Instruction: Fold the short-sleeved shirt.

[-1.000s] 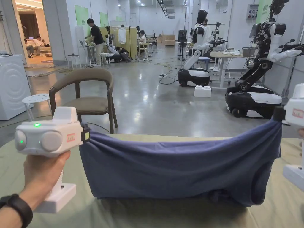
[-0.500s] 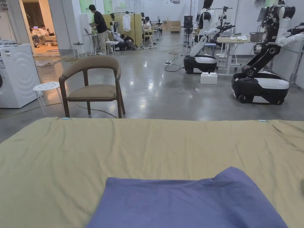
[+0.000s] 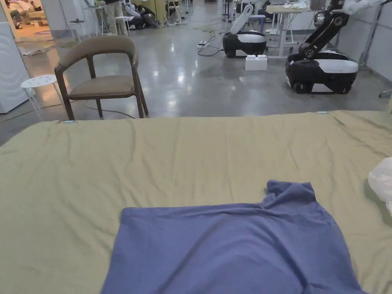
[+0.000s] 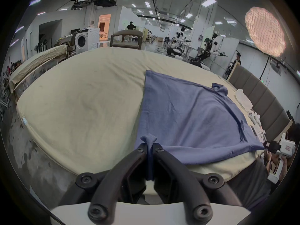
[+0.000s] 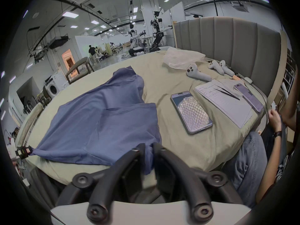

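Note:
The blue short-sleeved shirt point(image 3: 229, 245) lies spread flat on the olive bed sheet point(image 3: 191, 153), one sleeve point(image 3: 291, 191) pointing to the far side. In the left gripper view my left gripper point(image 4: 150, 147) is shut on a bunched near corner of the shirt point(image 4: 186, 114) at the bed's near edge. My right gripper point(image 5: 148, 147) is shut on the other near corner of the shirt point(image 5: 100, 123). Each gripper view also catches the other gripper far off: the right gripper point(image 4: 269, 147) and the left gripper point(image 5: 24, 152), with the hem stretched between them.
To the right of the shirt lie a phone point(image 5: 191, 111), papers point(image 5: 224, 101), a second phone point(image 5: 248, 97), grey controllers point(image 5: 198, 74) and a plastic bag point(image 5: 181, 58), near the padded headboard point(image 5: 227, 41). A person point(image 5: 251, 155) sits at that side. Beyond the bed stands a chair point(image 3: 101, 76).
A second ago the shirt hung in the air between both raised grippers. It has since come down flat on the bed, and the grippers have dropped to the near edge, below the head view.

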`<state>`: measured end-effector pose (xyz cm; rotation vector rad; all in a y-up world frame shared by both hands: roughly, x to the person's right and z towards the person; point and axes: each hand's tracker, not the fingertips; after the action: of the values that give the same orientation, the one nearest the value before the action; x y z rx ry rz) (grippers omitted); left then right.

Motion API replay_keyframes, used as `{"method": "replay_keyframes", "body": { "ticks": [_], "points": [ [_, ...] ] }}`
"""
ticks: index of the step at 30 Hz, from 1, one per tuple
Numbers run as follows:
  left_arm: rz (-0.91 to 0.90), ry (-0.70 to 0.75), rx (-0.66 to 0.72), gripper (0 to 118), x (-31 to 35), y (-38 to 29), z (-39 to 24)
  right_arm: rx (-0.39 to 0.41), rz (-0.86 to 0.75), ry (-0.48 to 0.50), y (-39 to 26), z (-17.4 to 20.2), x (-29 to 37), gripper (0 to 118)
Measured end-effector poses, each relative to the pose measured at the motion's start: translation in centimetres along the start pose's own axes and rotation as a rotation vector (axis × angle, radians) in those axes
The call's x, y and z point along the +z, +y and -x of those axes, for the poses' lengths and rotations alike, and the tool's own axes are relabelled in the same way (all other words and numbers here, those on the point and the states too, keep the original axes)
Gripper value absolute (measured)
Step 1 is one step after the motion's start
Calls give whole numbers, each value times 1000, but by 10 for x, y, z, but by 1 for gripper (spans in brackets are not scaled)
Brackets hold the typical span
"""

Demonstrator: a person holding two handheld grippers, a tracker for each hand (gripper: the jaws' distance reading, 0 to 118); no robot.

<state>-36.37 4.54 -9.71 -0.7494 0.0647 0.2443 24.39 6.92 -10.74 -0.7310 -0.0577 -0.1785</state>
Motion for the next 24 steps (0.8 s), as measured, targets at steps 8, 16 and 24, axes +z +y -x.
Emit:
{"method": "replay_keyframes", "body": {
  "ticks": [8, 16, 24],
  "points": [
    [-137, 79, -94, 84, 26, 13, -11, 62, -18, 39, 8, 6, 14, 75],
    [-476, 5, -262, 83, 107, 49, -78, 104, -281, 183, 53, 53, 68, 76],
    [-614, -26, -228, 35, 152, 71, -104, 186, -416, 241, 75, 90, 99, 51]
  ]
}}
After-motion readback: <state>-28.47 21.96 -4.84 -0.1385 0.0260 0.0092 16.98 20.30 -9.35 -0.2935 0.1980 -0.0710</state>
